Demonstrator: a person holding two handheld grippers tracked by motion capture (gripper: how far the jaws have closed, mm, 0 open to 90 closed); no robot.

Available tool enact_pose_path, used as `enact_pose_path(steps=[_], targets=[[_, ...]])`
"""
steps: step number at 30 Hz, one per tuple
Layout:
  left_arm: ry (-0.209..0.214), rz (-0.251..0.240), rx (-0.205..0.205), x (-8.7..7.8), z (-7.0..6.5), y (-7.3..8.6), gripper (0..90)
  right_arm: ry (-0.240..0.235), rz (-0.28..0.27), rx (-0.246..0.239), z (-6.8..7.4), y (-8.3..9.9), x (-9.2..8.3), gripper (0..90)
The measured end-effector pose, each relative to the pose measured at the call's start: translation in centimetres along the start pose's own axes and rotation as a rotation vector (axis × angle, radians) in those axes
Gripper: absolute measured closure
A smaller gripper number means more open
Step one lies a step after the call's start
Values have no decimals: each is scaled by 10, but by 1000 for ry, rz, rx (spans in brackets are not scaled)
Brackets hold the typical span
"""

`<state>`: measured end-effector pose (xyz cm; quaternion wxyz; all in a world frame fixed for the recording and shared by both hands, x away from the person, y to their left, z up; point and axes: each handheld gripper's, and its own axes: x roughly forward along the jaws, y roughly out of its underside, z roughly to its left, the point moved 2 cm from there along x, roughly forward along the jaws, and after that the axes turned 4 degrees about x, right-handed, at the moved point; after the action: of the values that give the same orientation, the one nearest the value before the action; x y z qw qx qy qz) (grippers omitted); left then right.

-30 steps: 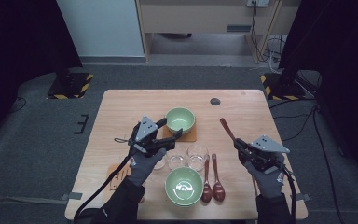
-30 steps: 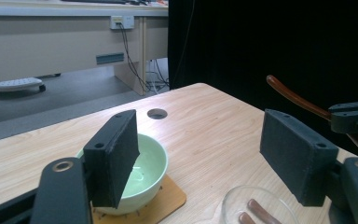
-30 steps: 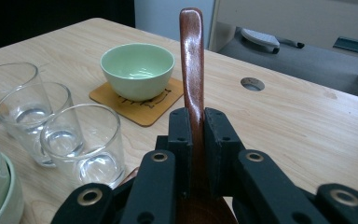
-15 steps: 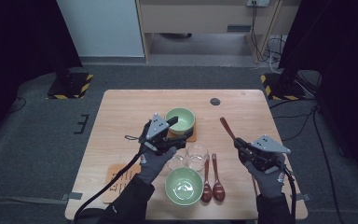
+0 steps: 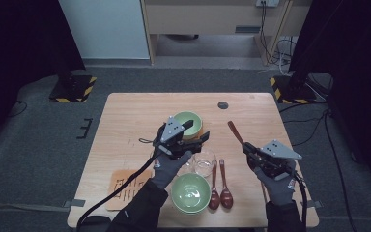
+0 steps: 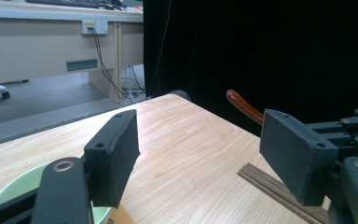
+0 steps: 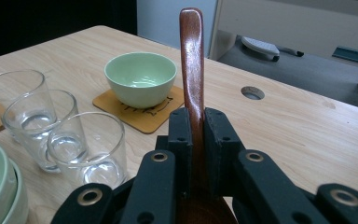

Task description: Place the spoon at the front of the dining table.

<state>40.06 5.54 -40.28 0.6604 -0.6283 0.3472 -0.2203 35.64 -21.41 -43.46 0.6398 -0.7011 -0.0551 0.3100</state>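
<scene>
Here, my right tongs [image 5: 245, 147] were clamped flat on the bowl end of a wooden spoon [image 7: 192, 70]; its handle [image 5: 234, 131] stood up and away from me over the right half of the tabletop [image 5: 125, 121]; my left tongs [image 5: 199, 130] stood parted with nothing between the pads, poised above the small green bowl [image 5: 187, 122] on its square coaster [image 7: 142, 112]; the step in hand I judged to be placing the spoon, with two like spoons [image 5: 220, 186] already lying side by side beside the large green bowl [image 5: 190, 192]; to do it well, I would have lowered the spoon level and parallel to that pair, keeping it off the glasses [image 5: 204, 162], and released only once the wood rested flat; I judged the free tongs should keep clear of the bowl rim; materials: the spoon was dark, lacquered wood, glossy and smoothly rounded, likely slippery under the matt black pads; both bowls were pale green glazed ware, round and thick-walled; the tumblers [image 7: 51, 126] were clear, straight-sided glass standing close together; the coaster was thin, light wood with a line drawing; the tabletop was pale wood-grain laminate with a round cable hole [image 5: 222, 105].
</scene>
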Motion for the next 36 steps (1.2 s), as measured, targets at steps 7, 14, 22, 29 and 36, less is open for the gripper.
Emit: enact_pose_path(steps=[7, 14, 22, 29, 36], targets=[[17, -1, 3, 11, -8, -3, 277, -4, -6, -5, 1, 0, 0, 818], [28, 3, -2, 19, -11, -5, 282, -10, -12, -7, 3, -2, -2, 818], [44, 10, -21, 29, -12, -4, 295, -18, -13, -10, 5, -2, -2, 818], [55, 17, -29, 37, -13, -3, 314, -23, -16, -12, 6, -2, -3, 818], [78, 19, -48, 43, -14, -2, 338, -26, -21, -16, 7, -3, -4, 818]])
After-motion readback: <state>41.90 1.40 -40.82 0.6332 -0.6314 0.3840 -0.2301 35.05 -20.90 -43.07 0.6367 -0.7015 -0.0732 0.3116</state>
